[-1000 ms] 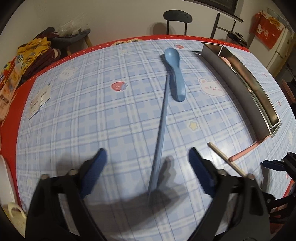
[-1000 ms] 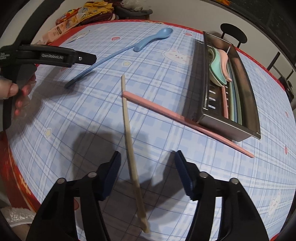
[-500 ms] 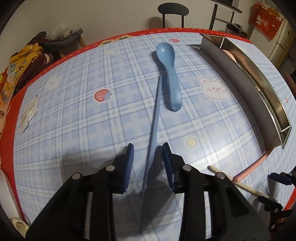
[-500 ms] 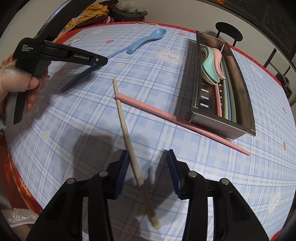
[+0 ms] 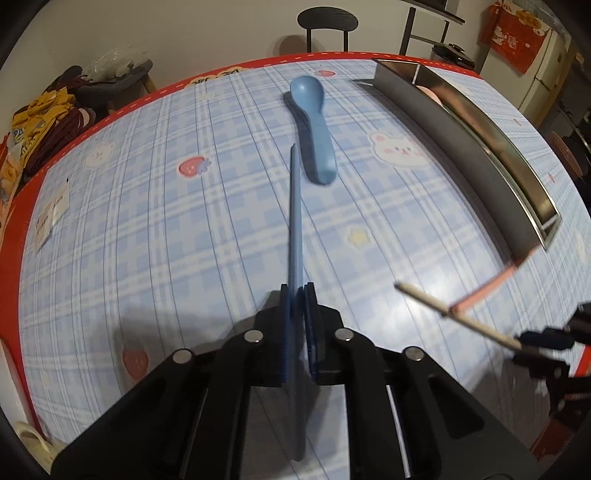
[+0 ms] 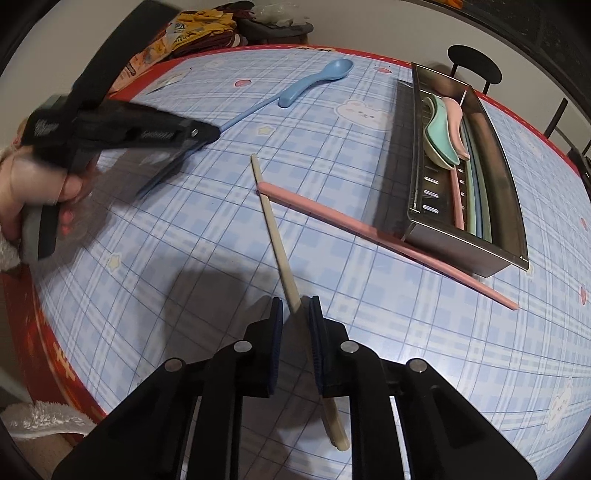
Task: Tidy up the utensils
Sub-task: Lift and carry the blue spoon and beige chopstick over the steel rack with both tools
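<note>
The left gripper (image 5: 297, 295) has just clamped its fingers on the long blue plastic chopstick (image 5: 295, 221), pointing up-frame at the blue spoon (image 5: 314, 125). The right gripper (image 6: 297, 306) has just been closing on the beige wooden chopstick (image 6: 277, 229); the steel utensil tray (image 6: 513, 221) lies upper right.

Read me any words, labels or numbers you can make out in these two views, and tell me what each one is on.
None can be read for certain.
Left gripper, white print on its side: too blurred to read.
Tablecloth, characters along the red border: too distorted to read.
Paper slips on the tablecloth: print too small.
Snack packets beyond the table: lettering too small.
Red hanging on the wall: blurred.
</note>
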`<act>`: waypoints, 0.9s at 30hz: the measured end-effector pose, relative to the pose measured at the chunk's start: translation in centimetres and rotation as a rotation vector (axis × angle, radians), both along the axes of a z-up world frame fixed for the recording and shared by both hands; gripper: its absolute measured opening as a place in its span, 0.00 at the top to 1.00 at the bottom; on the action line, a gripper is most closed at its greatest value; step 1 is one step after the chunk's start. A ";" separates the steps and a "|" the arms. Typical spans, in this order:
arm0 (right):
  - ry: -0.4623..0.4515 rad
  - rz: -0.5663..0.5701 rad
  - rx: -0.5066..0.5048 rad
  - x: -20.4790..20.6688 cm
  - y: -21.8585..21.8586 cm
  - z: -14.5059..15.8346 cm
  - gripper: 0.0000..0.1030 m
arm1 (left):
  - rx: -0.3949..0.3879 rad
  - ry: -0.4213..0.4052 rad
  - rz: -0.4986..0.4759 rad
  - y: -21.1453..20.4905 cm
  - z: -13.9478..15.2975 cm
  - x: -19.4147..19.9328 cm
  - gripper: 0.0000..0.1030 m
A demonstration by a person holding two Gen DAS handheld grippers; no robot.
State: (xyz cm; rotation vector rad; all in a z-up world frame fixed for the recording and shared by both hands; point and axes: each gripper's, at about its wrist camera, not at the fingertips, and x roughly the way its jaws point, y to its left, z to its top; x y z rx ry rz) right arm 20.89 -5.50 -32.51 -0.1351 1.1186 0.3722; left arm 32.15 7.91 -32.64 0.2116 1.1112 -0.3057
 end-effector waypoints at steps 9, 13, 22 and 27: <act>-0.006 0.020 -0.007 -0.1 -0.2 0.1 0.90 | -0.110 -0.002 0.131 1.5 0.1 -3.9 0.89; 0.049 0.039 0.053 0.2 -0.3 0.3 0.94 | -0.218 0.049 0.220 2.9 0.1 -5.3 0.89; 0.058 0.056 0.197 -0.6 0.4 2.4 0.94 | -0.353 0.078 0.324 6.1 2.4 -9.9 0.89; 0.092 0.040 0.282 -0.3 0.9 2.8 0.94 | -0.405 0.099 0.359 6.7 3.4 -11.7 0.89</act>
